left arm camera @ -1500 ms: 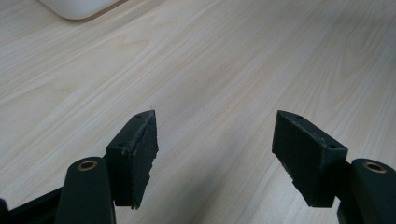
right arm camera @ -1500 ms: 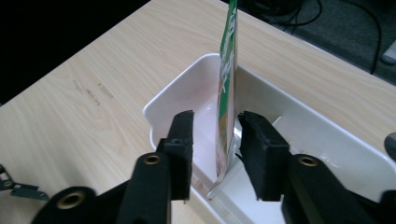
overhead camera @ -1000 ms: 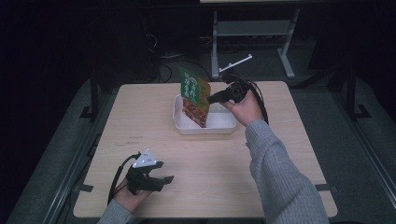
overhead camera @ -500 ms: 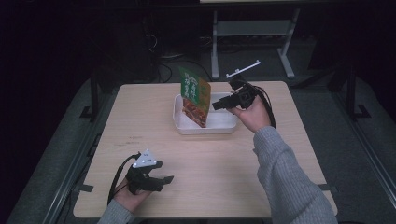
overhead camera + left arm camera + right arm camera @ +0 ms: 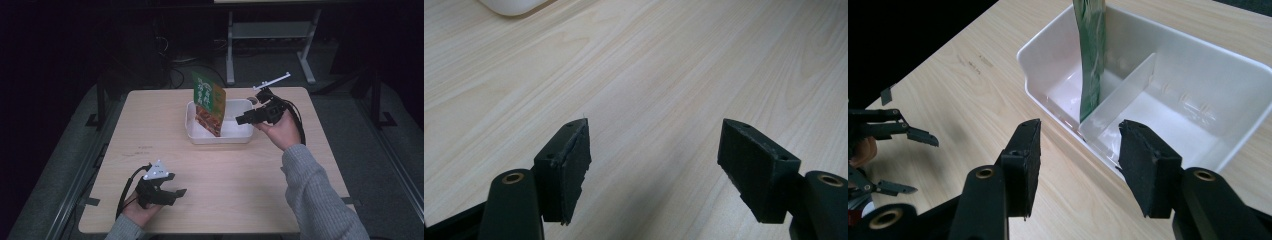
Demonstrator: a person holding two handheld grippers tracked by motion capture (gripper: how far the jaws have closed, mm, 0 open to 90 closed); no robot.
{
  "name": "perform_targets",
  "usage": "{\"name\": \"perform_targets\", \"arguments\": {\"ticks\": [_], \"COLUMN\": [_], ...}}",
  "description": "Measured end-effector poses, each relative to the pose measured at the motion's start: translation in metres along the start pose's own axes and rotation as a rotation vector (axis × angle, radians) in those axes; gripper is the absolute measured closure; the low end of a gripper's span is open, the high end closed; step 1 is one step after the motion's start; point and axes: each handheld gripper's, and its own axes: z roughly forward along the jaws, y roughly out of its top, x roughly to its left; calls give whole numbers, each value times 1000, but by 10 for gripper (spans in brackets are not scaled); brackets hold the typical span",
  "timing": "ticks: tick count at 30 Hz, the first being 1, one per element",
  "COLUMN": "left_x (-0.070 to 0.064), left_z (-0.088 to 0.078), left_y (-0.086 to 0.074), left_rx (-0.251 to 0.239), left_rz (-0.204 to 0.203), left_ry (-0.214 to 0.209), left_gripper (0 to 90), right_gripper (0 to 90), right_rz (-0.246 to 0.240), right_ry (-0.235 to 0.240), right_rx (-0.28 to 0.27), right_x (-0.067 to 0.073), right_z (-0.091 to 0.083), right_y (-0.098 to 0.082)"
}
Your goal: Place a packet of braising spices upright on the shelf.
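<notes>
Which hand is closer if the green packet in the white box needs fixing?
Right, probably. The right gripper hangs open beside the white box, where the green packet stands upright. The left gripper rests open at the table's near edge, far away.

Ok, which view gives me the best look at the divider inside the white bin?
The right gripper view: the divider shows close up, with the green packet standing against it. The high view shows the bin whole, but the divider is hard to make out. The left gripper view catches a white corner.
</notes>
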Motion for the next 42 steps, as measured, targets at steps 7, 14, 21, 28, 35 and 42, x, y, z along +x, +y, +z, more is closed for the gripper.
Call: {"name": "perform_targets", "arguments": {"ticks": [7, 14, 21, 28, 35, 42], "left_x": [0, 0, 0, 0, 0, 0], "left_z": [1, 1, 2, 3, 3, 2], "left_y": [0, 0, 0, 0, 0, 0], "left_rx": [2, 3, 3, 4, 7, -2], "left_rz": [2, 0, -2, 0, -1, -5], "left_ry": [-1, -1, -4, -4, -3, 2], "left_gripper": [283, 282, 281, 281, 281, 281], "right_gripper": [500, 497, 493, 491, 491, 488], "right_rz": [13, 25, 40, 48, 70, 76], "right_ry": [16, 24, 40, 54, 65, 62], "right_rx": [3, 8, 4, 10, 12, 16], "right_x": [-3, -6, -8, -9, -13, -13], "right_z": [-2, -4, -9, -10, -11, -13], "right_y": [-16, -30, -43, -61, -78, -92]}}
